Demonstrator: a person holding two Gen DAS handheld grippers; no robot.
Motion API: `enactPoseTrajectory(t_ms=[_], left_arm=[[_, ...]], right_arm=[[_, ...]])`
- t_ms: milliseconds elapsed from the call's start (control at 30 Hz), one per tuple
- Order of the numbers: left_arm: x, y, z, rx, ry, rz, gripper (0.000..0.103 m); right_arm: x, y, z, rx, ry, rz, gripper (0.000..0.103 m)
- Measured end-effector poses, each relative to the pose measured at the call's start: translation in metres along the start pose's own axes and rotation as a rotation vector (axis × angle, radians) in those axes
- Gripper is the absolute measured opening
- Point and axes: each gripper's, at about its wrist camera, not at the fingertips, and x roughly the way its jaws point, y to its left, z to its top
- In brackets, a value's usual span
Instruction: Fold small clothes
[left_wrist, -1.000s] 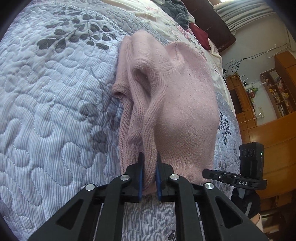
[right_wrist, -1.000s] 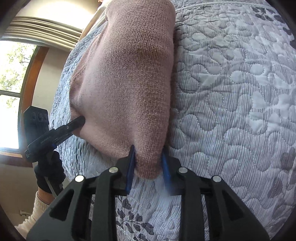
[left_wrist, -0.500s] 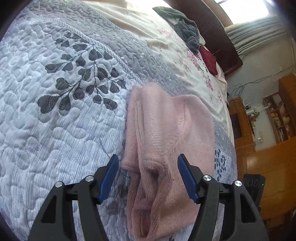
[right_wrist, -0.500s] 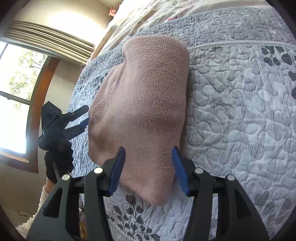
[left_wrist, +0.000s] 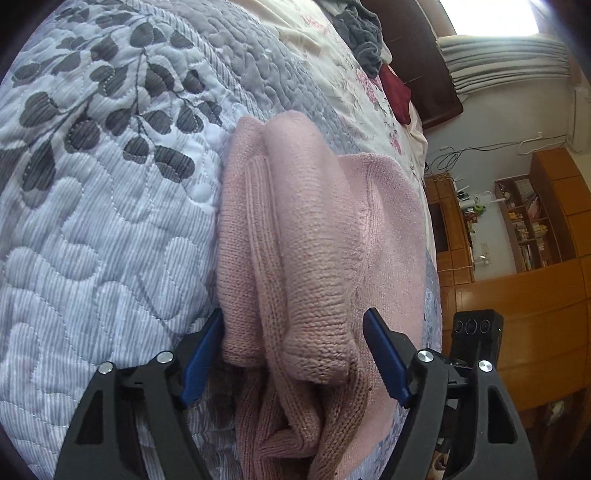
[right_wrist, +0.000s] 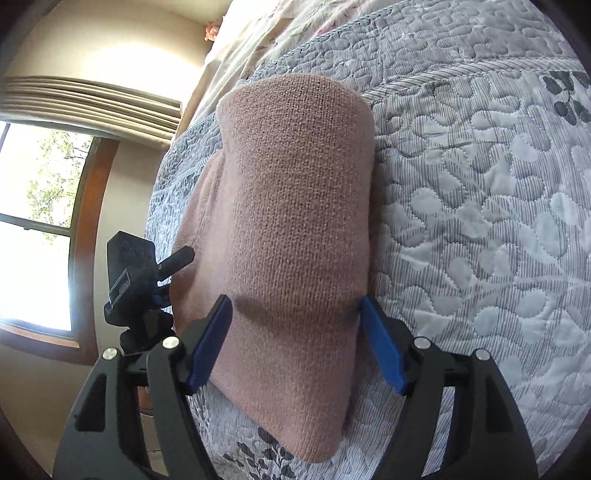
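Observation:
A folded pink knit sweater (left_wrist: 317, 236) lies on the grey quilted bedspread (left_wrist: 110, 221). My left gripper (left_wrist: 295, 321) is open, its blue-padded fingers straddling the bunched, ribbed end of the sweater without pinching it. In the right wrist view the same sweater (right_wrist: 295, 221) shows its smooth folded side. My right gripper (right_wrist: 295, 306) is open too, fingers spread on either side of the fold. The left gripper (right_wrist: 162, 269) appears at the sweater's left edge in that view. The right gripper's camera housing (left_wrist: 476, 328) shows at the lower right of the left wrist view.
A cream floral sheet (left_wrist: 354, 74), a grey garment heap (left_wrist: 362, 33) and a dark red cloth (left_wrist: 397, 92) lie further up the bed by the dark headboard. Wooden cabinets and shelves (left_wrist: 524, 221) stand beyond the bed. A window (right_wrist: 33, 221) is to the left.
Both grippers let go of the sweater's corners and opened a second ago. Since then they have come closer and lower, so their open fingers now straddle the folded sweater.

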Motion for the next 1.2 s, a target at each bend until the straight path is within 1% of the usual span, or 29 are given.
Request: enactPoseTrajectory(t_ms=[33,100,133,200,267,300,333,367,400,433,500,533,667,767,833,967,1033,1067,1133,1200], left_arm=[[0.003,-0.002,0.000,0.006,0.011,-0.003,0.077],[0.010,-0.002,0.000,0.020,0.033,0.021,0.077],[0.012,-0.001,0.000,0.024,0.037,0.026,0.079],[0.015,0.000,-0.001,0.030,0.041,0.024,0.079],[0.014,0.000,-0.001,0.016,0.035,0.024,0.079],[0.013,0.000,-0.001,0.015,0.033,0.027,0.078],[0.013,-0.002,-0.002,0.016,0.028,0.031,0.074],[0.013,-0.002,-0.003,0.014,0.025,0.024,0.067],[0.016,-0.004,-0.004,0.007,0.028,0.004,0.057],[0.015,-0.002,-0.005,-0.012,0.020,-0.022,0.053],[0.014,0.000,-0.009,-0.036,-0.007,-0.061,0.049],[0.013,-0.001,-0.011,-0.033,-0.019,-0.062,0.048],[0.007,-0.022,-0.022,-0.020,-0.059,-0.091,0.046],[0.008,-0.054,-0.034,0.041,-0.067,-0.109,0.046],[0.013,-0.077,-0.044,0.064,-0.062,-0.138,0.046],[0.029,-0.125,-0.068,0.122,-0.058,-0.181,0.044],[0.039,-0.146,-0.080,0.166,-0.058,-0.183,0.039],[0.045,-0.154,-0.087,0.180,-0.054,-0.186,0.038],[0.060,-0.159,-0.098,0.177,-0.028,-0.189,0.038],[0.081,-0.155,-0.112,0.159,0.012,-0.156,0.038]], right_arm=[[0.004,-0.001,0.002,0.006,0.004,0.005,0.078],[0.006,-0.002,0.003,0.018,0.013,0.022,0.081],[0.010,-0.004,0.005,0.030,0.018,0.032,0.082],[0.017,-0.007,0.007,0.052,0.030,0.058,0.085],[0.025,-0.010,0.010,0.082,0.039,0.087,0.085],[0.028,-0.010,0.010,0.093,0.035,0.099,0.082],[0.029,-0.009,0.010,0.091,0.027,0.097,0.075],[0.027,-0.007,0.010,0.077,0.018,0.097,0.072],[0.026,-0.005,0.008,0.069,0.012,0.101,0.065],[0.027,-0.001,0.008,0.068,0.009,0.106,0.059],[0.020,0.002,0.005,0.063,0.001,0.123,0.054],[0.017,0.006,0.004,0.051,-0.002,0.121,0.052],[-0.010,0.022,-0.002,-0.015,-0.024,0.118,0.051],[-0.047,0.024,-0.013,-0.044,-0.056,0.114,0.051],[-0.076,0.019,-0.020,-0.052,-0.079,0.112,0.051],[-0.132,0.004,-0.042,-0.061,-0.120,0.083,0.051],[-0.152,-0.009,-0.055,-0.059,-0.135,0.050,0.051],[-0.159,-0.017,-0.062,-0.047,-0.141,0.034,0.051],[-0.166,-0.038,-0.074,-0.006,-0.145,0.015,0.051],[-0.162,-0.060,-0.084,0.044,-0.134,-0.008,0.051]])
